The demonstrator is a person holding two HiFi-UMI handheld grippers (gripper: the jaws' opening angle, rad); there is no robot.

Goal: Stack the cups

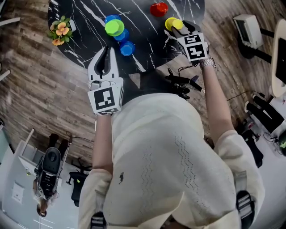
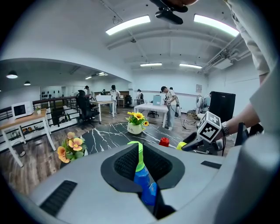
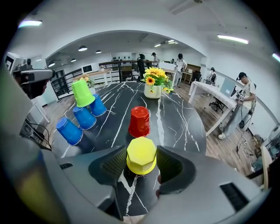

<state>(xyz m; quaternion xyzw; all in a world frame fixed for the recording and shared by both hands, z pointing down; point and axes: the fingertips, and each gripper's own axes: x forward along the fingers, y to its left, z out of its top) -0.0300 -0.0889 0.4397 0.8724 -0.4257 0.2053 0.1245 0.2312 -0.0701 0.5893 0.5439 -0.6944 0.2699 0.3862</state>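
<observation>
On the black marble table [image 1: 89, 31] a green cup [image 1: 114, 27] sits upside down on two blue cups, and a third blue cup [image 1: 127, 48] stands alone nearer me. A red cup [image 1: 158, 9] and a yellow cup [image 1: 173, 23] stand upside down to the right. My right gripper [image 1: 178, 27] is shut on the yellow cup [image 3: 141, 155], one pad against each side, with the red cup [image 3: 139, 121] just beyond. My left gripper [image 1: 107, 50] hovers at the table's near edge, shut and empty. Through its narrow slit I see the green cup [image 2: 139, 153] and a blue cup [image 2: 146, 186].
A pot of orange flowers [image 1: 59, 30] stands at the table's left edge and a sunflower vase [image 3: 152, 85] at the far side. Cables and a black device [image 1: 181, 82] lie on the wooden floor by my right arm. People and desks fill the office behind.
</observation>
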